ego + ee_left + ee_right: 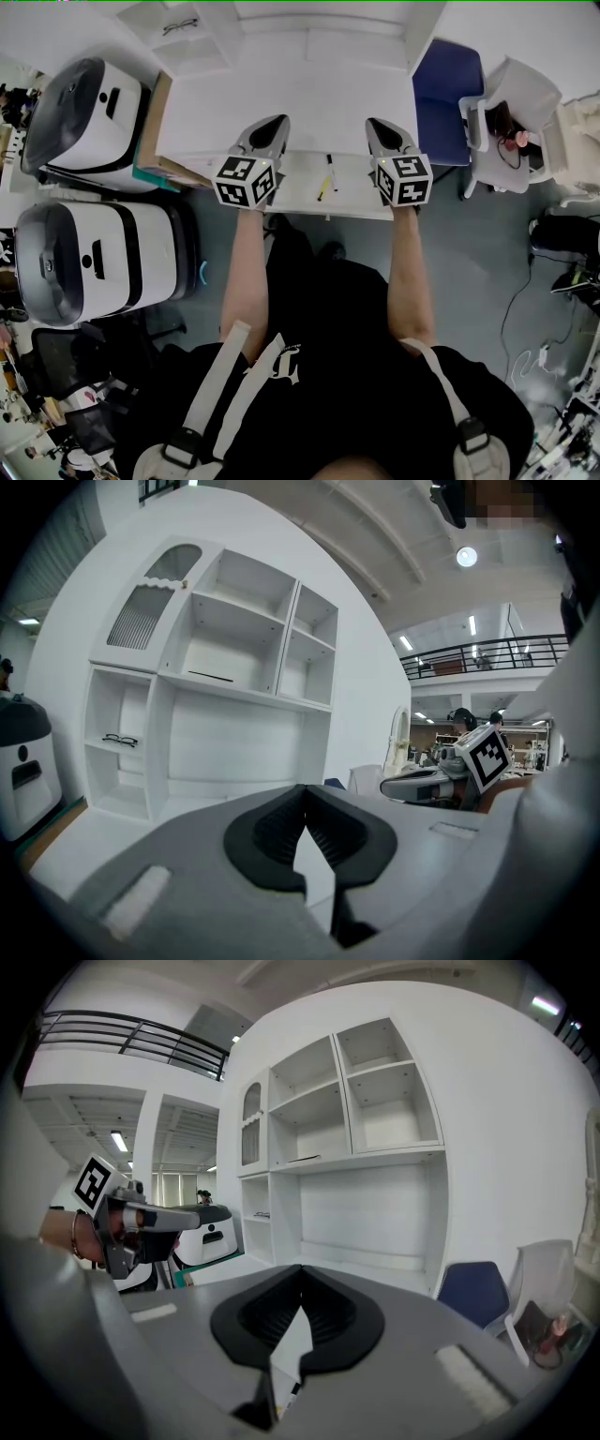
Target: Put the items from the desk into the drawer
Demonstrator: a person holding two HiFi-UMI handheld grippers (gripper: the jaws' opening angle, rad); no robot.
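Note:
A black pen point(330, 170) and a yellow pen point(323, 190) lie on a white ledge point(356, 199) at the desk's front edge; I cannot tell whether this ledge is a pulled-out drawer. My left gripper point(271, 126) hovers left of the pens, my right gripper point(380, 127) right of them. Both point toward the white desk top point(291, 108). Each gripper's jaws meet at the tips with nothing between them, as the left gripper view point(305, 794) and the right gripper view point(300, 1274) show. A pair of glasses point(180, 26) point(122, 740) rests on a left hutch shelf.
The white hutch point(234, 682) rises behind the desk. Two white and black machines point(84, 112) point(94, 258) stand at the left, with a brown board point(153, 131) leaning by the desk. A blue chair point(448, 89) and a white chair point(516, 117) stand at the right.

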